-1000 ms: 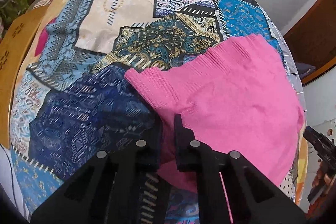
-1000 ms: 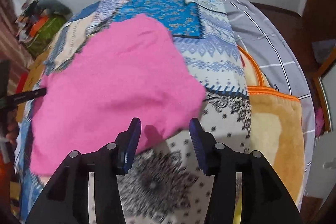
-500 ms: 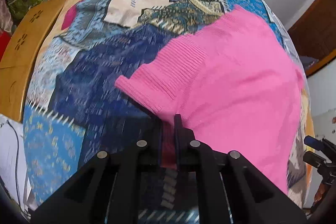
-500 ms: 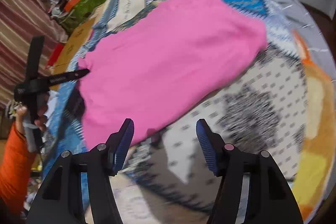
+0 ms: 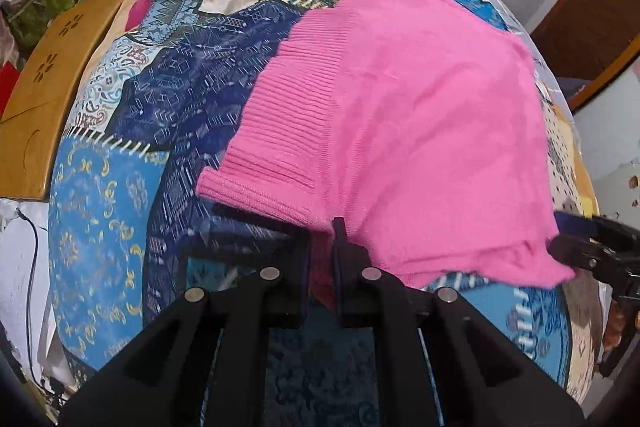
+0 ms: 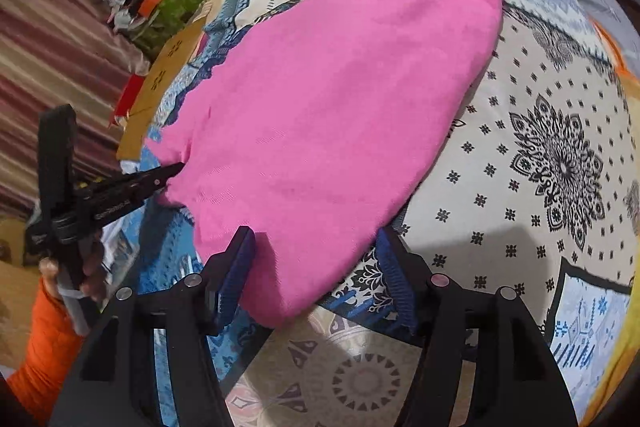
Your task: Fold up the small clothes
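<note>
The pink sweater (image 6: 332, 99) lies spread on the patterned bedspread (image 6: 540, 163) of the bed. The left gripper (image 5: 321, 251) has its fingers closed tight on the sweater's near edge, beside the ribbed band. The right gripper (image 6: 316, 267) stands about half open, with the sweater's near corner lying between its fingers, not pinched.

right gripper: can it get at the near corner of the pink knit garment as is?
Probably yes. The right gripper is open, its fingers straddling the near corner of the pink knit garment on the patterned patchwork bedspread. Nothing lies between. The left gripper pinches another edge, well clear.
</note>
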A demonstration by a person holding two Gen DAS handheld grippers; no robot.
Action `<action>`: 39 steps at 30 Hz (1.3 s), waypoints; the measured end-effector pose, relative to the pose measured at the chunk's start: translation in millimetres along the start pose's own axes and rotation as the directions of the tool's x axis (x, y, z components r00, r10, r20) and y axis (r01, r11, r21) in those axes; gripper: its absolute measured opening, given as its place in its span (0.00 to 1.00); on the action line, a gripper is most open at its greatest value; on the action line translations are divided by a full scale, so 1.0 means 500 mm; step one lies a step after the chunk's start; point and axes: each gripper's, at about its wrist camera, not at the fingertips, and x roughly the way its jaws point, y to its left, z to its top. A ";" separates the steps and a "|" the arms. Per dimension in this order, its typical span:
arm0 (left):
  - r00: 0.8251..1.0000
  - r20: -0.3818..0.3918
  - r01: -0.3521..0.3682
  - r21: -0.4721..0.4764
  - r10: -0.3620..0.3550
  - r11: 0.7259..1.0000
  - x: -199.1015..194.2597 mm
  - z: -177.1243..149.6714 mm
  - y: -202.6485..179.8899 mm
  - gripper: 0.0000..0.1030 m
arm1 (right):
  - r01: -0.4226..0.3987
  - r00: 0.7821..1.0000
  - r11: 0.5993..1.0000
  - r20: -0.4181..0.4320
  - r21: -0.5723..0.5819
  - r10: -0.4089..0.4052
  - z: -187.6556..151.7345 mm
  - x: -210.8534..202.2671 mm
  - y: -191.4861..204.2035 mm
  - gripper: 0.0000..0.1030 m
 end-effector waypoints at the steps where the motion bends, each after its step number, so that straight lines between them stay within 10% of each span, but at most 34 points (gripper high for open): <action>1: 1.000 0.000 0.002 0.003 -0.002 1.000 -0.002 -0.005 -0.002 0.09 | 0.020 1.000 0.999 0.004 -0.031 -0.020 -0.004 0.002 0.009 0.54; 8: 1.000 -0.005 0.017 0.001 -0.017 1.000 -0.013 -0.026 -0.008 0.09 | 0.036 0.999 0.989 -0.013 -0.141 -0.038 -0.007 0.005 0.023 0.12; 31: 0.995 0.076 -0.073 0.131 0.064 0.989 -0.090 -0.045 -0.053 0.20 | 0.206 0.979 0.971 0.018 -0.123 -0.205 -0.041 -0.068 -0.058 0.09; 39: 0.977 0.167 -0.163 0.199 0.130 0.966 -0.144 -0.047 -0.035 0.56 | 0.210 0.977 0.968 0.056 -0.139 -0.204 -0.052 -0.134 -0.030 0.17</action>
